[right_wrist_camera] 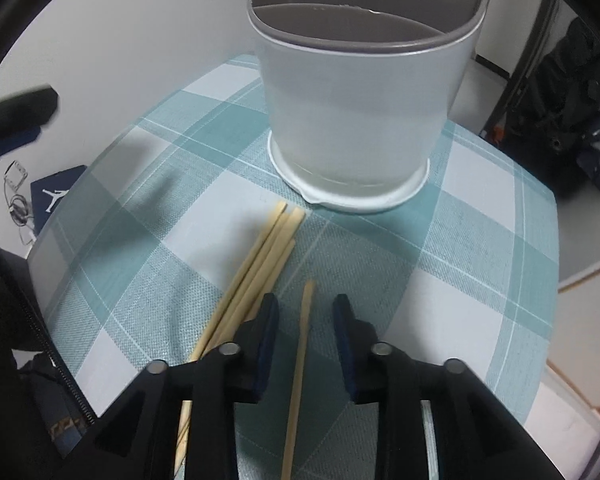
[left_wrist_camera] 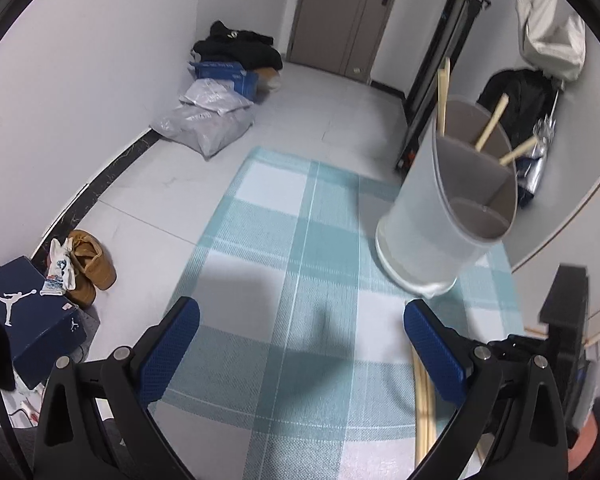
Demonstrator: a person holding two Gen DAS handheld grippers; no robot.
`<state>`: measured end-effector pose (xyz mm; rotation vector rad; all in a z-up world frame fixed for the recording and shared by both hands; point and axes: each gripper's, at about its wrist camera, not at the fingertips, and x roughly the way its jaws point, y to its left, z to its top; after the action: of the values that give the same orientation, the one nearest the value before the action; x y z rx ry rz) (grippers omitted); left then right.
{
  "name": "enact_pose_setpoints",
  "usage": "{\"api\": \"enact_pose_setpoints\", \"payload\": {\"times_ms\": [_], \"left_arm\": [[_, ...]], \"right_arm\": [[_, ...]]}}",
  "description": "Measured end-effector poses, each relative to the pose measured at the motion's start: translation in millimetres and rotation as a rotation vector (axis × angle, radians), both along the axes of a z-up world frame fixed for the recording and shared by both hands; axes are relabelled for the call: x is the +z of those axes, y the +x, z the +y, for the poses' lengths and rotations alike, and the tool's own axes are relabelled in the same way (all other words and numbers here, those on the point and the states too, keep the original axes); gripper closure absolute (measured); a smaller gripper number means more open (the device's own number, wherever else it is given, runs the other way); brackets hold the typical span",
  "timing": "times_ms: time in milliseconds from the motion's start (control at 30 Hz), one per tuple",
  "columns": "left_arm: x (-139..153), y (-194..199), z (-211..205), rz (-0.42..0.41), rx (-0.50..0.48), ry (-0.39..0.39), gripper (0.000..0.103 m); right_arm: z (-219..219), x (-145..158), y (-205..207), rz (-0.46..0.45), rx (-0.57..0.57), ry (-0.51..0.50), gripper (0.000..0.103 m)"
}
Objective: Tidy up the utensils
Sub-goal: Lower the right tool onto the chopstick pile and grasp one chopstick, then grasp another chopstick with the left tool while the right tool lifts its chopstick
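A white utensil holder (right_wrist_camera: 352,116) with grey inner compartments stands on the teal checked tablecloth (right_wrist_camera: 480,248); it also shows in the left wrist view (left_wrist_camera: 440,208), with several wooden chopsticks (left_wrist_camera: 488,128) sticking out. More chopsticks (right_wrist_camera: 260,256) lie in a bundle on the cloth. My right gripper (right_wrist_camera: 306,312) is open, low over the cloth, with one single chopstick (right_wrist_camera: 300,360) lying between its jaws. My left gripper (left_wrist_camera: 300,320) is open and empty above the cloth, left of the holder.
The table edge falls to a tiled floor with a shoe box (left_wrist_camera: 24,316), brown shoes (left_wrist_camera: 88,268), bags (left_wrist_camera: 208,116) and a door (left_wrist_camera: 340,12). A black object (left_wrist_camera: 564,300) stands at the right of the left wrist view.
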<state>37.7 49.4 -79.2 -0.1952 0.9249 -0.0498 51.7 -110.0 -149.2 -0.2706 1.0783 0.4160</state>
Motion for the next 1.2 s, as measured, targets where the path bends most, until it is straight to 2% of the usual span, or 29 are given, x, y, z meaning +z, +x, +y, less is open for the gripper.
{"api": "enact_pose_setpoints", "payload": {"times_ms": [33,67,267,467,733,867,1067,1133,1200], "left_arm": [[-3,1,-4,0.011,-0.014,0.006,0.002],[-4,2,-6,0.019,-0.028,0.007,0.002],[-19,8,-38,0.061,-0.094,0.038,0.002],[-37,19,-56,0.154,-0.148,0.009,0.002],[-54,29,-74,0.228,-0.198,0.098,0.002],[-59,29,-79,0.256,-0.206,0.152,0.002],[-55,31,-76,0.286,-0.214,0.160,0.003],[-54,29,-73,0.291,-0.201,0.155,0.006],[-55,27,-77,0.288,-0.211,0.191,0.010]], "right_arm": [[-1,0,0,-0.003,0.000,0.008,0.097],[-3,0,0,0.000,-0.002,0.021,0.098],[-24,3,10,0.057,-0.072,0.197,0.099],[-67,14,22,0.078,-0.205,0.390,0.099],[-140,31,30,0.086,-0.369,0.703,0.099],[-154,36,28,0.077,-0.393,0.762,0.099],[-149,40,21,0.052,-0.377,0.772,0.099],[-152,39,21,0.044,-0.374,0.778,0.099],[-155,45,11,0.035,-0.377,0.778,0.099]]}}
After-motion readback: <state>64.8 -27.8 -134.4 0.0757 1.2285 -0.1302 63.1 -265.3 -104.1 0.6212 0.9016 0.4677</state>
